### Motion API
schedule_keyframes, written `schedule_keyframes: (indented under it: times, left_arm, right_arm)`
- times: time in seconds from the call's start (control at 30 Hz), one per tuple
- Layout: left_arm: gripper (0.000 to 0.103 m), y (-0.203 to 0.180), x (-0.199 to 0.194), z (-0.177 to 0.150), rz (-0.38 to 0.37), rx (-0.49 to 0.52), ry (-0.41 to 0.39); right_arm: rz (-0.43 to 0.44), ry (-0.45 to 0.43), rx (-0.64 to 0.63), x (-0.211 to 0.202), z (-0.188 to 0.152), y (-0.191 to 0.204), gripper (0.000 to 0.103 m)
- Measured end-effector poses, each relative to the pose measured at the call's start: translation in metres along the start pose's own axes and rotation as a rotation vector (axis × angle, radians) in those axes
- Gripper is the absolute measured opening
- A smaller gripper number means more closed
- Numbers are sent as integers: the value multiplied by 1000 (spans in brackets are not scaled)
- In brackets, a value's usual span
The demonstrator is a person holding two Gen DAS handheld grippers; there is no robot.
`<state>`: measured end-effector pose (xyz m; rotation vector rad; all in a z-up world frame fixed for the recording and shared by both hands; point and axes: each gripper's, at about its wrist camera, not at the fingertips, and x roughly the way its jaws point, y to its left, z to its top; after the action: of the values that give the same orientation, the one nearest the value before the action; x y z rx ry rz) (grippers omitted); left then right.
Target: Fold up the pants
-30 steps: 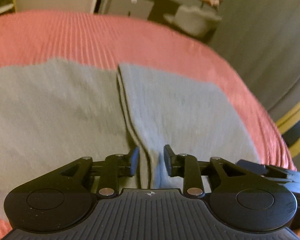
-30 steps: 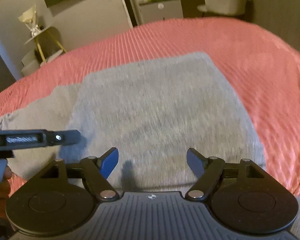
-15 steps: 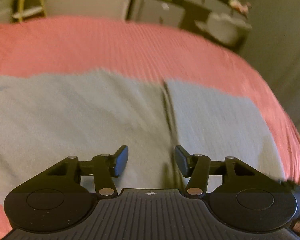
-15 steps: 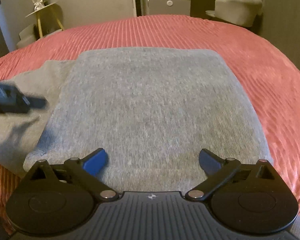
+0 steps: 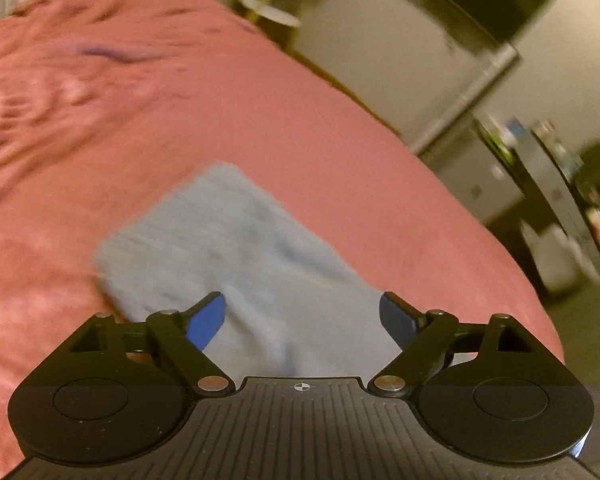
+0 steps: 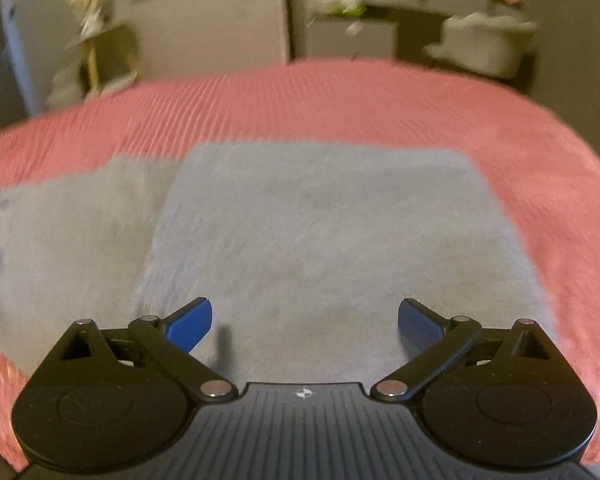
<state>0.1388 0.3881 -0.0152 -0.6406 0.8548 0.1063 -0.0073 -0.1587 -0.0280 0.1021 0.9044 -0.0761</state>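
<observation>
Left hand-held gripper [image 5: 301, 322] at the bottom centre of the left wrist view, jaws spread wide after just opening, nothing clamped between the blue pads [image 5: 204, 320]. Directly beyond and under the gap, the grey pants [image 5: 236, 256]: here a narrow strip running from the lower centre of the frame up to the middle left, ending in a squared edge. Whether the pads touch the cloth cannot be told through the blur. All around the strip, the pink ribbed bedspread [image 5: 280, 120], filling the left and centre of the frame, rumpled toward the upper left. Past the bed edge, at upper right, blurred pale furniture [image 5: 440, 80] and a cluttered shelf.

Right hand-held gripper [image 6: 305, 320] at the bottom centre of the right wrist view, jaws likewise set wide after opening a moment back, empty between the pads [image 6: 190, 326]. Beneath and ahead, the pants [image 6: 332, 240] again: a folded grey rectangle filling the middle of the frame, its upper layer lying on a lower, paler layer that sticks out to the left at mid-left. Bedspread [image 6: 340, 100] showing above, right and lower left of the cloth. Beyond the bed, along the top: a small side table [image 6: 96, 44] at upper left, a cabinet [image 6: 352, 36] at upper centre, a pale chair [image 6: 484, 40] at upper right, all blurred.
</observation>
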Motion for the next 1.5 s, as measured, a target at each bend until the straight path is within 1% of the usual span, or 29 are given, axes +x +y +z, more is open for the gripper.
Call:
schedule_keyframes:
  times: [0.03,0.07,0.1,0.17,0.23,0.3,0.33,0.43,0.5,0.6,0.67,0.73,0.77,0.83,0.87,0.93,1.03,1.13,1.2,1.23,1.27,1.3,1.37,1.4,1.43,1.47,1.5]
  left_arm:
    - [90,16,0,2,11,-23,3]
    - [90,29,1,5,17,-41,8]
    - [90,39,0,5,10,-53,11]
    - [90,53,4,5,-59,-53,27]
    - [91,57,4,7,-114,-23,34]
    - [91,66,3,7,-171,-3,53]
    - [91,70,0,5,-195,-7,54]
    - [91,85,-1,0,-247,-38,64]
    - [92,90,-1,-5,-260,-42,66]
    - [92,103,5,-17,-263,-54,91]
    - [92,112,16,-18,-294,-104,114]
    - [92,111,24,-15,-323,-107,123]
    - [92,108,30,-12,-322,-95,127]
    - [93,105,44,-9,-267,-86,136]
    - [93,106,52,-9,-250,-90,153]
    - [93,109,63,-10,-269,-111,178]
    - [94,109,65,-7,-311,-124,138]
    - [94,106,68,-8,-343,-104,111]
    - [94,110,71,-9,-389,-133,82]
    - [94,114,75,-10,-395,-161,77]
    - [94,116,79,-10,-379,-181,83]
    - [98,114,84,-10,-360,-186,88]
    - [103,100,86,-8,-346,-142,92]
    - [103,90,87,-6,-308,-100,101]
    - [103,82,87,-6,-294,-62,102]
    - [103,79,86,-6,-311,-40,95]
    - [103,82,84,-6,-348,-53,73]
  right_arm:
    - [-7,51,-23,12,-2,5,100]
    - [-38,42,-56,17,-5,11,100]
    - [-52,14,-85,16,-7,15,100]
    - [-59,-7,-91,11,-3,18,100]
    - [-66,-59,-65,5,-1,15,100]
    - [-91,-93,-41,2,1,11,100]
    - [-102,-94,-29,3,0,9,100]
    - [-116,-46,15,16,-1,0,100]
    - [-103,-53,37,17,-2,-4,100]
    - [-120,-49,19,19,-2,0,100]
    - [-121,-54,16,21,-3,1,100]
    - [-115,-55,27,20,-4,-2,100]
    - [-113,-54,34,20,-3,-4,100]
    - [-114,-53,48,21,-3,-6,100]
    - [-118,-51,48,21,-3,-5,100]
    - [-120,-49,44,21,-2,-4,100]
    - [-116,-51,53,21,-2,-5,100]
    - [-130,-53,58,23,-2,-3,100]
    - [-134,-56,66,24,-2,-2,100]
    - [-134,-57,68,24,-2,-2,100]
    - [-133,-61,68,24,-3,-2,100]
    - [-133,-64,69,24,-3,-2,100]
    - [-134,-71,68,24,-5,-2,100]
    - [-134,-75,66,24,-6,-2,100]
    - [-134,-77,65,23,-6,-2,100]
    - [-134,-78,65,23,-7,-3,100]
    - [-133,-79,65,23,-7,-3,100]
